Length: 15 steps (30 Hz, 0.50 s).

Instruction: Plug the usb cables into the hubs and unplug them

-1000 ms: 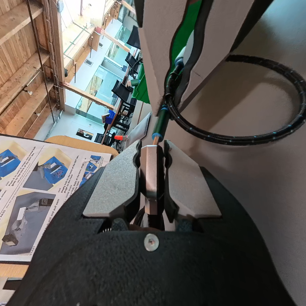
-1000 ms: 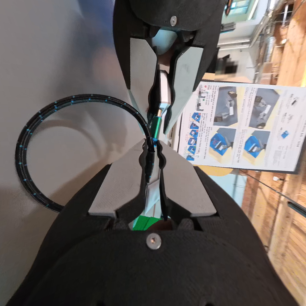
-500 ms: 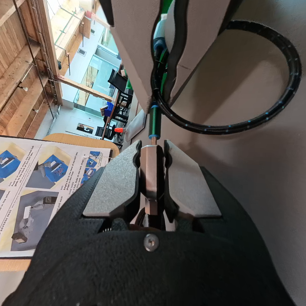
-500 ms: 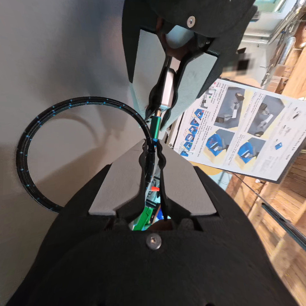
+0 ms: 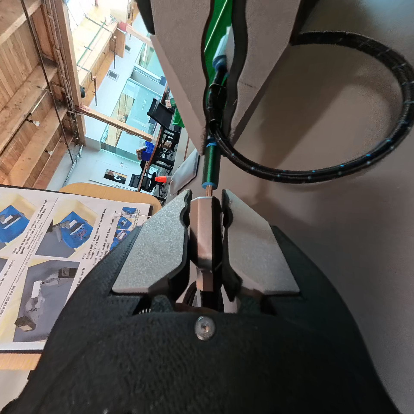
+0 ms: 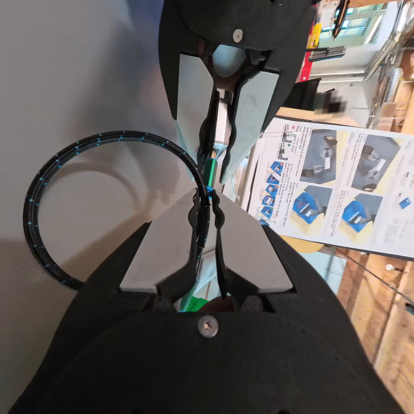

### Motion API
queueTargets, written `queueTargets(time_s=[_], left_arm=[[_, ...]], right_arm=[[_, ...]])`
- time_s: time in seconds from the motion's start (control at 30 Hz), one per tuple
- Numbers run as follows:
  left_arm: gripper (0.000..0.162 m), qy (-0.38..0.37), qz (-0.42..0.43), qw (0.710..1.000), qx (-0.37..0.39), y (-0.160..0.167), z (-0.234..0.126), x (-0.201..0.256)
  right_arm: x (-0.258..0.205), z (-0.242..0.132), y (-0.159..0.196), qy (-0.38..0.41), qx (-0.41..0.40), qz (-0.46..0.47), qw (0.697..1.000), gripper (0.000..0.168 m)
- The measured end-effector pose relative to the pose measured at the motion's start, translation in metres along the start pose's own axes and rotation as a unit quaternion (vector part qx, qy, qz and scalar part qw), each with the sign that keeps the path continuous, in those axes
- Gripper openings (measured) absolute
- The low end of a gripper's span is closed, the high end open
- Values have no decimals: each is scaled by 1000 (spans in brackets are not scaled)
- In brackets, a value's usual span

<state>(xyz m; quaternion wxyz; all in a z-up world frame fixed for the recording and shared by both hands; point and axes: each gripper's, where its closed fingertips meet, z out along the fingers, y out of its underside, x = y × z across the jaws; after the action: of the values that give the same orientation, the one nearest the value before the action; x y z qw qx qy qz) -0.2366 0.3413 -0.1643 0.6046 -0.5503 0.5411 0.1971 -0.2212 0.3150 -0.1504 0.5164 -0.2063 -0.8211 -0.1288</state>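
Pinching the hub in my left gripper, I see the green plug tip touching its end. My right gripper fingers clamp the cable just behind the plug, beside the desk.

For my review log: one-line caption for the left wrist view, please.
Left gripper clamps a silver hub facing a green plug on a looped black braided cable held by the right gripper.
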Motion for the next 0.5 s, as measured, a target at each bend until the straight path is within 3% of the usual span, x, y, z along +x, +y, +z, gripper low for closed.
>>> queueTargets(time_s=[0.33,0.5], left_arm=[[25,6,-15,1000,8,-1,-1,-1],[25,12,-24,1000,8,0,-1,1]], right_arm=[[1,2,0,-27,61,86,994,7],[3,4,1,3,28,11,1000,6]])
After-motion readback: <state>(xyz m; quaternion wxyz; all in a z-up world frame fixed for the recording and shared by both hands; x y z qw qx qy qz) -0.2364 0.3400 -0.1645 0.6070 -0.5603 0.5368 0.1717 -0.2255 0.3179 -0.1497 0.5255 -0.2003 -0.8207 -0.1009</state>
